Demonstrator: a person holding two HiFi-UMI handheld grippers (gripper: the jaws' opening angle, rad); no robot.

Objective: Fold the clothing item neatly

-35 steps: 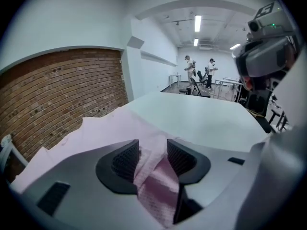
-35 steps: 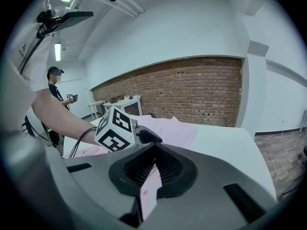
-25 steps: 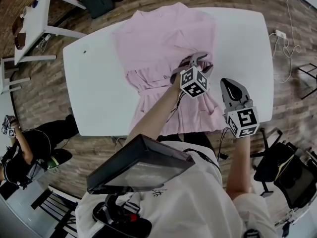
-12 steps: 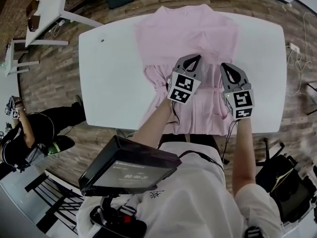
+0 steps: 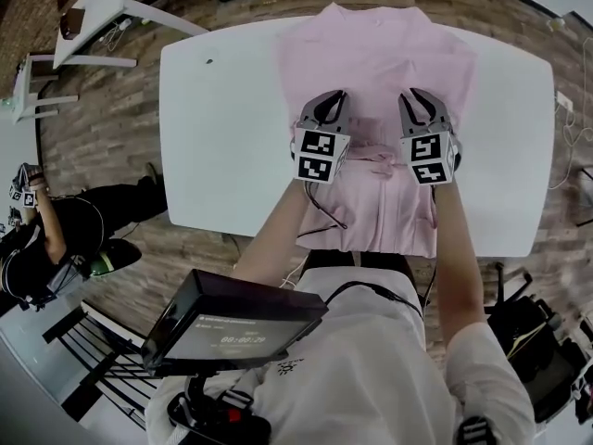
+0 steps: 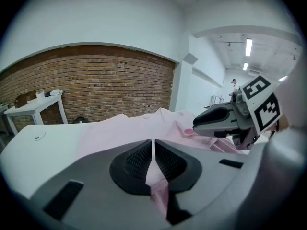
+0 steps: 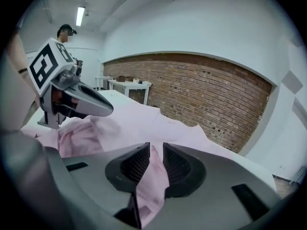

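1. The pink garment (image 5: 380, 58) lies spread on the white desk (image 5: 218, 137). Its far part is smooth, and its near part is rumpled into folds.
2. The left tongs (image 5: 331, 105) are clenched on a thin fold of the pink cloth.
3. The right tongs (image 5: 419, 102) have just been opening, and cloth lies loosely between their parted jaws.
4. Both tongs stand side by side over the garment's middle, apart from each other.
5. A wooden floor (image 5: 102, 137) surrounds the desk.
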